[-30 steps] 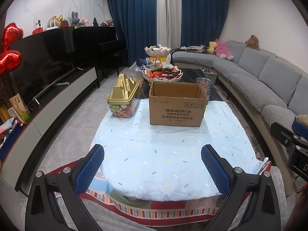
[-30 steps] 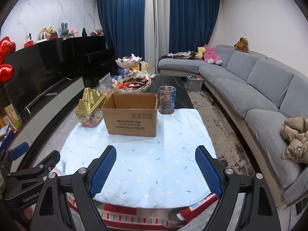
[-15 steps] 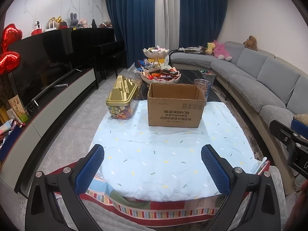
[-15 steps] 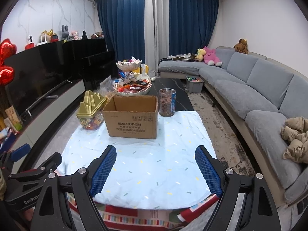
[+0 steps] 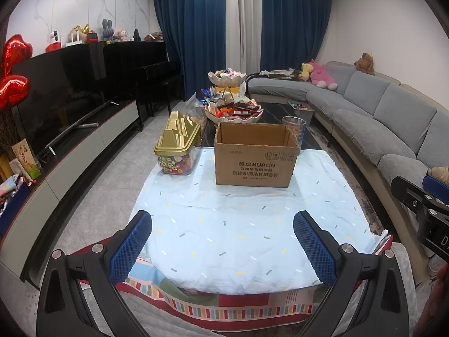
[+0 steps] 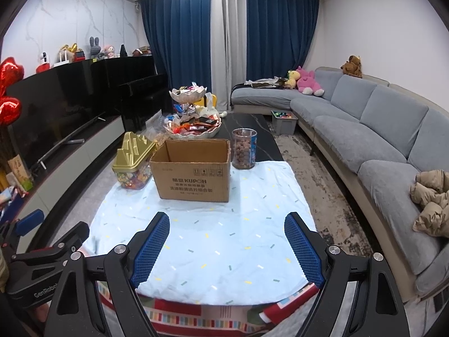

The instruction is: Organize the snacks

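Centre frame, an open brown cardboard box (image 5: 254,157) sits on a pale blue speckled cloth (image 5: 247,224), bare cloth in front. Left of it stands a gold-lidded clear candy tub (image 5: 176,147); the right wrist view shows the clear cylindrical nut jar (image 6: 244,148) unobstructed. Left gripper (image 5: 223,240) and right gripper (image 6: 227,241) hover low, jaws wide apart, empty.

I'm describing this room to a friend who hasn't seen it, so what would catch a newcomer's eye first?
Probably the open cardboard box, standing mid-table on the pale blue cloth. To its left sits a candy tub with a gold lid, to its right a clear jar of brown snacks, and behind it a tiered dish heaped with wrapped sweets. Both tools, left and right, hang open and empty over the cloth's near edge.
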Tool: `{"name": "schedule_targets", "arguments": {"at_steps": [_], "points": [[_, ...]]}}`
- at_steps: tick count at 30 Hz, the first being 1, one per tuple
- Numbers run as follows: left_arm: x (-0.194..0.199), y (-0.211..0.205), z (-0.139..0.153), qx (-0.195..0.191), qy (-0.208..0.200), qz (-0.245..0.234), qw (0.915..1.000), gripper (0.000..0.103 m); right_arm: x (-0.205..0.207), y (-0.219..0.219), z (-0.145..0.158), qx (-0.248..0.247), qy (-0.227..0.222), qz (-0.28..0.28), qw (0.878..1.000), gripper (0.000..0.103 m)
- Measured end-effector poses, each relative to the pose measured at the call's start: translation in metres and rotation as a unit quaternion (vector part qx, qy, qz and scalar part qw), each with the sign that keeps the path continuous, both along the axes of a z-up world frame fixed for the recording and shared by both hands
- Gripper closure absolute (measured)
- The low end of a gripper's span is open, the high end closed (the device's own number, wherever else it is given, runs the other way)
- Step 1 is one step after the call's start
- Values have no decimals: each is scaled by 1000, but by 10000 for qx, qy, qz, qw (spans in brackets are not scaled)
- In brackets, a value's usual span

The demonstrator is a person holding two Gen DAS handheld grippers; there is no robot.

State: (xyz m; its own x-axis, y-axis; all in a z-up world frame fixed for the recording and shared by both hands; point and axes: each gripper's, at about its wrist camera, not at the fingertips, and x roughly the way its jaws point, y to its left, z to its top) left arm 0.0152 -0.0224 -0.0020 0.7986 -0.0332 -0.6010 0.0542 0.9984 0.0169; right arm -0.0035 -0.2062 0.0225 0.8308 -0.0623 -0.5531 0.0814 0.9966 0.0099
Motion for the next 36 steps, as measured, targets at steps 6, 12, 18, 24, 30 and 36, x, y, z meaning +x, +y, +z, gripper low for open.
{"name": "schedule_targets", "arguments": {"at_steps": [6,12,18,24,30,36], "points": [[0,0,1,-1,2,2,10000,0,0,0,0,3,2,-1,10000,18],[0,0,1,-3,-3,-1,10000,0,0,0,0,5,3,1,10000,18],[0,-1,2,-24,3,-13,10000,0,1,0,0,12,14,-2,10000,18],[2,-2,4,-55,2,-22,10000,0,1,0,0,9,19,-4,10000,18],[4,-3,2,-57,46,-31,10000,0,1,-1,-1,12,31,-4,10000,18],[6,-3,0,-65,65,-40,9999,0,1,-1,-2,14,38,-6,10000,18]]}}
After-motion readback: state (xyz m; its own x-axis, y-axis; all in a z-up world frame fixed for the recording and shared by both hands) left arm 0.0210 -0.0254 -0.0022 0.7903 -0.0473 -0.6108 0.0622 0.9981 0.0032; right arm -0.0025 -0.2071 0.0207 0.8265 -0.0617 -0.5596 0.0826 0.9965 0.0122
